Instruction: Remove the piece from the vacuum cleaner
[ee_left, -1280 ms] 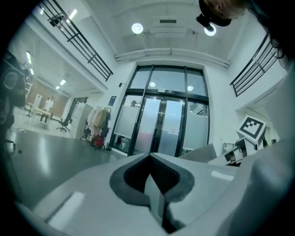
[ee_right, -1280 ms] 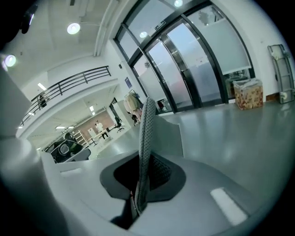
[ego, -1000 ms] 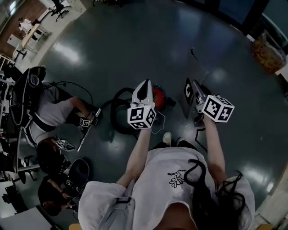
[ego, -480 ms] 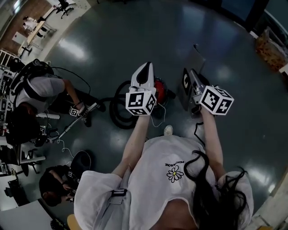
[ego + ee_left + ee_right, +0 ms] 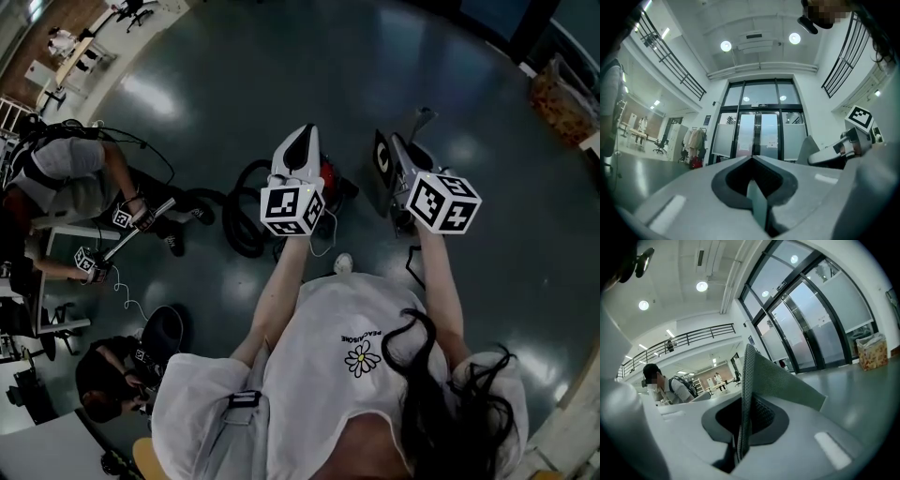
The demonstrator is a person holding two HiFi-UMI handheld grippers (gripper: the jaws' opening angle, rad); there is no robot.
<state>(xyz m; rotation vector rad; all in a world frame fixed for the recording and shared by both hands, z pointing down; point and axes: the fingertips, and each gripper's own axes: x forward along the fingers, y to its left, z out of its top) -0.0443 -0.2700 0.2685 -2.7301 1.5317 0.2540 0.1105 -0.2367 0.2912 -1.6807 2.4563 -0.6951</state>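
Note:
The red vacuum cleaner (image 5: 330, 184) stands on the dark floor with its black hose (image 5: 236, 223) looped to its left. My left gripper (image 5: 301, 137) is held above the vacuum, shut and empty; its closed jaws (image 5: 753, 160) face the glass doors. My right gripper (image 5: 400, 152), to the right of the vacuum, is shut on a flat grey mesh piece (image 5: 415, 127). The right gripper view shows the mesh piece (image 5: 774, 379) standing upright out of the closed right gripper (image 5: 743, 401). The right gripper (image 5: 841, 146) also shows at the edge of the left gripper view.
A person with a backpack (image 5: 58, 167) stands at the left, holding grippers and a long wand (image 5: 131, 232). Another person (image 5: 111, 386) crouches at the lower left. A bag (image 5: 561, 101) sits at the far right. Glass doors (image 5: 759, 136) are ahead.
Both grippers have risen slightly, the right one still holding the mesh piece. The person at the left has stood up and shifted further left with the wand.

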